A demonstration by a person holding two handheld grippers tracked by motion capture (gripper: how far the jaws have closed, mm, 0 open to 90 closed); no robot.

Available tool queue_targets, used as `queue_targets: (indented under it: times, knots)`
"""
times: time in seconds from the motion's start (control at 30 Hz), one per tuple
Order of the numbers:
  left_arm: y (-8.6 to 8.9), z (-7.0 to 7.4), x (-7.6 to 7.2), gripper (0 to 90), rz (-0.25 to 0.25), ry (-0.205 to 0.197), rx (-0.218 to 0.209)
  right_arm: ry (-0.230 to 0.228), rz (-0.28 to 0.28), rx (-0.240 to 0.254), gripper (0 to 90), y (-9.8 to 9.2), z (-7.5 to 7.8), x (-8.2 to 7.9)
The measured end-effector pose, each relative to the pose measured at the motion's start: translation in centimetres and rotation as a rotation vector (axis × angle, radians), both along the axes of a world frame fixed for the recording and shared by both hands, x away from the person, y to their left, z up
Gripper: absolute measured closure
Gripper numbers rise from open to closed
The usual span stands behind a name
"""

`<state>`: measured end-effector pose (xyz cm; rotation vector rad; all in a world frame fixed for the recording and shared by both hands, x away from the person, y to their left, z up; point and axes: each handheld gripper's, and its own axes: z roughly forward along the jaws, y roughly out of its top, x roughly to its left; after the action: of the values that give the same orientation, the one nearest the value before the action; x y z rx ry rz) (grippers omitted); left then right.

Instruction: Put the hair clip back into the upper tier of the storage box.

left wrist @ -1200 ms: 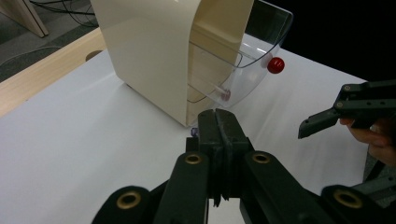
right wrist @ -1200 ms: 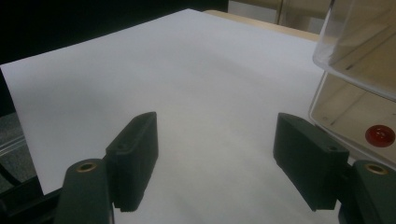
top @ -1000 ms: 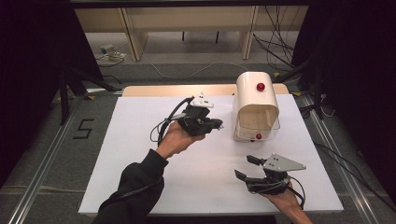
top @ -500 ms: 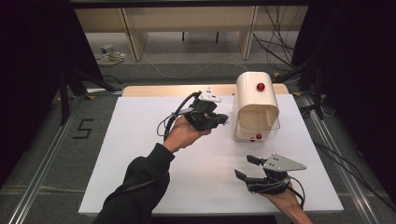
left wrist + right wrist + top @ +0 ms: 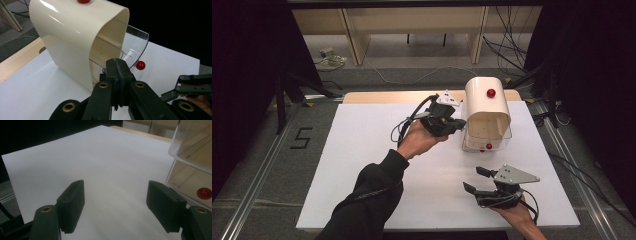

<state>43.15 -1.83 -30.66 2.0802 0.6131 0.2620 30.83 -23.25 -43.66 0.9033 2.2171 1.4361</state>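
A person works at a white table [image 5: 362, 165] with a gripper in each hand. The left gripper [image 5: 457, 121] is held up near the back of the table, just beside the left side of a cream bread box [image 5: 484, 107]. Its jaws are clenched together with nothing between them, pointing at the box's open front. The box stands upright toward the back right of the table, with a red knob [image 5: 491, 93] on top. Its clear lid [image 5: 135, 42] carries a second red knob [image 5: 140, 65] low at the front. The right gripper [image 5: 476, 180] rests near the front edge, well apart from the box, jaws wide and empty.
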Motion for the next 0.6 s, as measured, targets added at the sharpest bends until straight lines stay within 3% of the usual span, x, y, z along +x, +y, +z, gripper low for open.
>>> queue_targets:
  times: [0.6]
  knots:
    - [-2.1, -0.2, 0.6, 89.2, -0.020, -0.001, -0.021, 0.002, 0.001, -0.001, 31.7, 0.0, 0.0, 0.0]
